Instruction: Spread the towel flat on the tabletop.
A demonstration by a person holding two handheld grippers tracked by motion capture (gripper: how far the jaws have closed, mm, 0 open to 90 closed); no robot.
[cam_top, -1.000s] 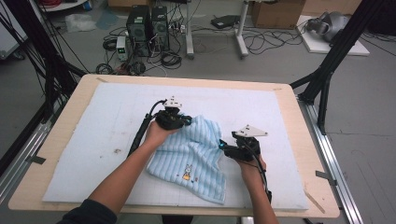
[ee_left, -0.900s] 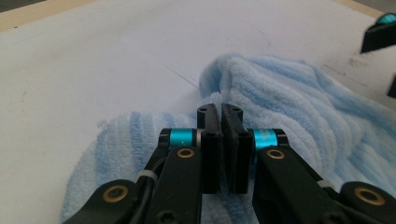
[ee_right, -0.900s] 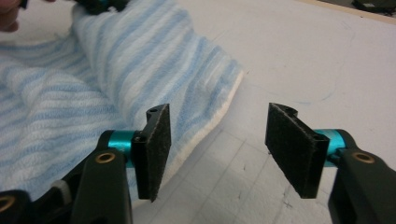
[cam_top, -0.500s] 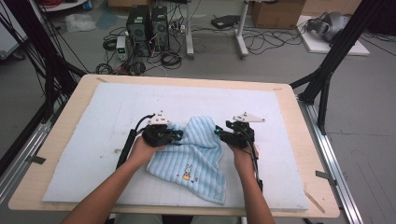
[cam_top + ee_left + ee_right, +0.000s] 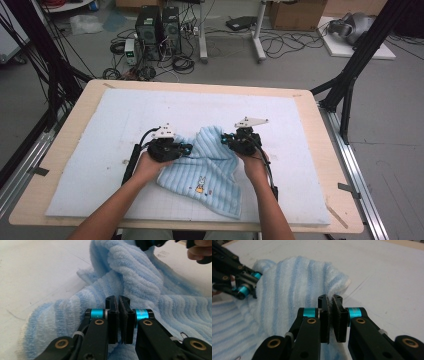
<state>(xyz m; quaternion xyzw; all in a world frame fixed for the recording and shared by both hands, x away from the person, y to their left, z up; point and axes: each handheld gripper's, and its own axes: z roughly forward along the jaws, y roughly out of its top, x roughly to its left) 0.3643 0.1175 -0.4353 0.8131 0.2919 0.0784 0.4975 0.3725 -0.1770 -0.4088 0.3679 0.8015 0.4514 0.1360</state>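
High view: we take the blue striped towel (image 5: 207, 167) as our landmark. Nearest the camera, two forearms enter from the bottom edge, one on each side of the towel's lower corner. That corner lies flat on the white pad (image 5: 100, 130) that covers the bench (image 5: 75, 100), and a small rabbit motif (image 5: 200, 186) sits on the towel's lower half. Farther in, the left tongs (image 5: 187, 149) meet the towel's left edge and the right tongs (image 5: 226, 141) meet its upper right edge. Between the two, the cloth rises off the pad in a peak.

Left gripper view: we find the left tongs (image 5: 118, 305) pressed together with towel (image 5: 140, 282) cloth caught between the pads; folds of it stand behind the jaws. Beyond the towel, at the top right, part of the other gripper and a hand show.

Right gripper view: we note that the right tongs (image 5: 330, 305) have just been closing, and now stand clamped on a raised fold of the towel (image 5: 294, 282), whose pale corner juts to the right of the jaws. Beyond the fold, at the towel's far left, the left tongs grip its other edge.

Past the bench's far edge, computer cases (image 5: 157, 25) and loose cables (image 5: 280, 42) lie on the floor.
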